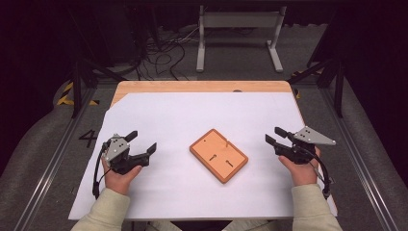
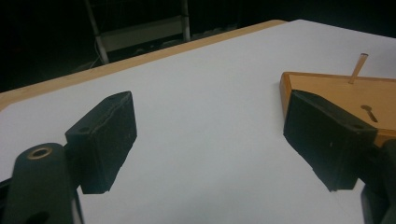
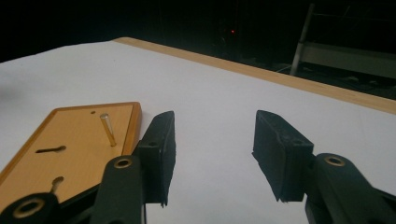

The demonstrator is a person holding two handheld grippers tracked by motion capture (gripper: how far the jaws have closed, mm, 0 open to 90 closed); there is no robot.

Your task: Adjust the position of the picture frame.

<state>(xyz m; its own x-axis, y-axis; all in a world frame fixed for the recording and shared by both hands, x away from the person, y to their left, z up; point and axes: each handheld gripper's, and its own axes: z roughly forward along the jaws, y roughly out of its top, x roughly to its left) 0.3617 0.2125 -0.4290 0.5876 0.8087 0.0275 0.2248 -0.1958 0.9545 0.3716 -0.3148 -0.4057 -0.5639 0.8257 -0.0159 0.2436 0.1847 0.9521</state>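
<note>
Cream sleeves and two hands come in at the near edge of the high view, each hand carrying a claw over a white sheet (image 1: 192, 110) that covers most of the wooden surface (image 1: 202, 86). At the left, the left claw (image 1: 142, 142) is held just above the sheet with its jaws spread wide and nothing between them; in the left gripper view those black jaws frame bare white paper. At the right, the right claw (image 1: 276, 135) mirrors it, its grey three-cornered plate on top, jaws parted to a middling gap and likewise empty, as the right gripper view shows. Between the two claws, near the middle of the sheet, lies an orange wooden board (image 1: 219, 155), flat and turned at an angle to the sheet's edges. It is well apart from both claws and touched by neither, a little closer to the right claw than to the left. A thin peg (image 1: 225, 141) stands upright from the board's far part, and two small keyhole-shaped slots (image 1: 213, 156) are cut into its top face. In the left gripper view the board (image 2: 336, 88) shows beyond the right-hand jaw, with the peg (image 2: 358, 67) rising from it; in the right gripper view the board (image 3: 70, 140) lies just beyond the left-hand jaw, the peg (image 3: 108, 128) leaning slightly.
</note>
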